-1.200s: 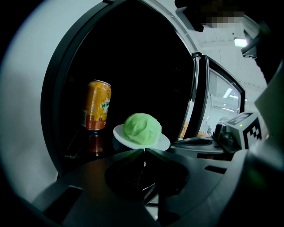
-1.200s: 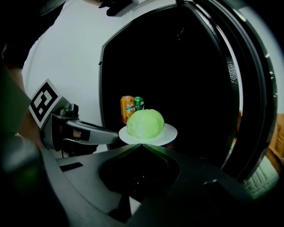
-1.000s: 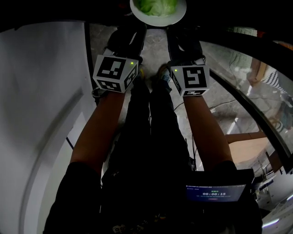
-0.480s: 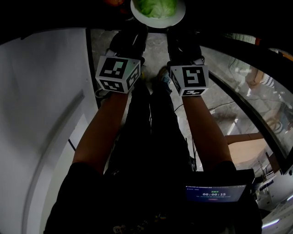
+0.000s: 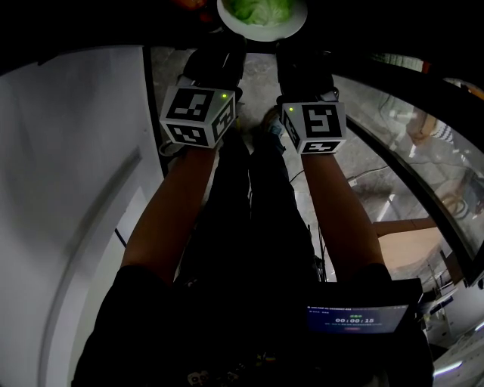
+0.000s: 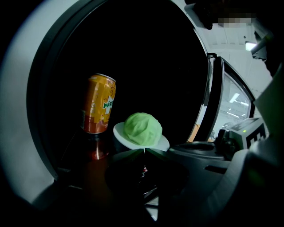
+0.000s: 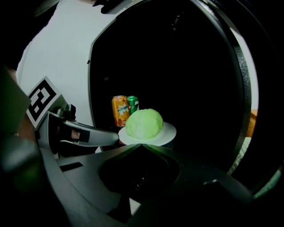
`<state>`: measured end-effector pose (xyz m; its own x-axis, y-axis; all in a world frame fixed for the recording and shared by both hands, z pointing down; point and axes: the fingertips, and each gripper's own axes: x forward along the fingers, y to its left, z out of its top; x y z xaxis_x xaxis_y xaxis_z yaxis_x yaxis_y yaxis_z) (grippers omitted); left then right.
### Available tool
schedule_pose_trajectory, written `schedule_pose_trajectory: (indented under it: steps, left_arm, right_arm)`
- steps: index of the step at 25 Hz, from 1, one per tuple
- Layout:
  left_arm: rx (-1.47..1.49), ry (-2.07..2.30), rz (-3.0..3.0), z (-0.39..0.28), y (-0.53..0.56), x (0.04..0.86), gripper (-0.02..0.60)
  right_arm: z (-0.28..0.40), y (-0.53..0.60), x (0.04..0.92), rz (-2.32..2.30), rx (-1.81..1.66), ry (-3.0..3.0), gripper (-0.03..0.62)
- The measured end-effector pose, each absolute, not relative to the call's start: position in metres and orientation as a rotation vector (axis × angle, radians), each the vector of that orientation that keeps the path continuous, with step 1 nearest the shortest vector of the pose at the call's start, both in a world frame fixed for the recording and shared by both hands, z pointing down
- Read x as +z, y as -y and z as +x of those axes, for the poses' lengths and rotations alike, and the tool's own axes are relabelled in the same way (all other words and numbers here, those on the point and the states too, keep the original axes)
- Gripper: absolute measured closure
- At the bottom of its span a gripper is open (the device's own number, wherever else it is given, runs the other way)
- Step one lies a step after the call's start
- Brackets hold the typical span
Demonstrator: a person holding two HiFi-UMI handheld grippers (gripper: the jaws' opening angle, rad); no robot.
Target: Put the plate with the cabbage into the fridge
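White plate (image 5: 262, 33) sits flat, round cabbage (image 5: 261, 9) resting on top.

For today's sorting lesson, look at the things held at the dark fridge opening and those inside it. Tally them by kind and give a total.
Drink cans: 2 (orange Mirinda can, green can)
Plates: 1 (white plate)
Cabbages: 1 (cabbage)
Total: 4
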<state>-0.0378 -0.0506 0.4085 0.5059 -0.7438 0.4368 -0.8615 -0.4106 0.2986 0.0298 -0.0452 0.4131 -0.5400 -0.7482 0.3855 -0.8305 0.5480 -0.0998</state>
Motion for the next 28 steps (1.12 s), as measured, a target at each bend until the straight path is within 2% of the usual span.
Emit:
schedule_pose_trajectory:
  steps: [28]
  left_arm:
    - [0.294,1.360,2.346,-0.062,0.035,0.381,0.571]
  right_arm:
    - [0.057,0.041,0.389,1.414,0.324,2.483,0.589]
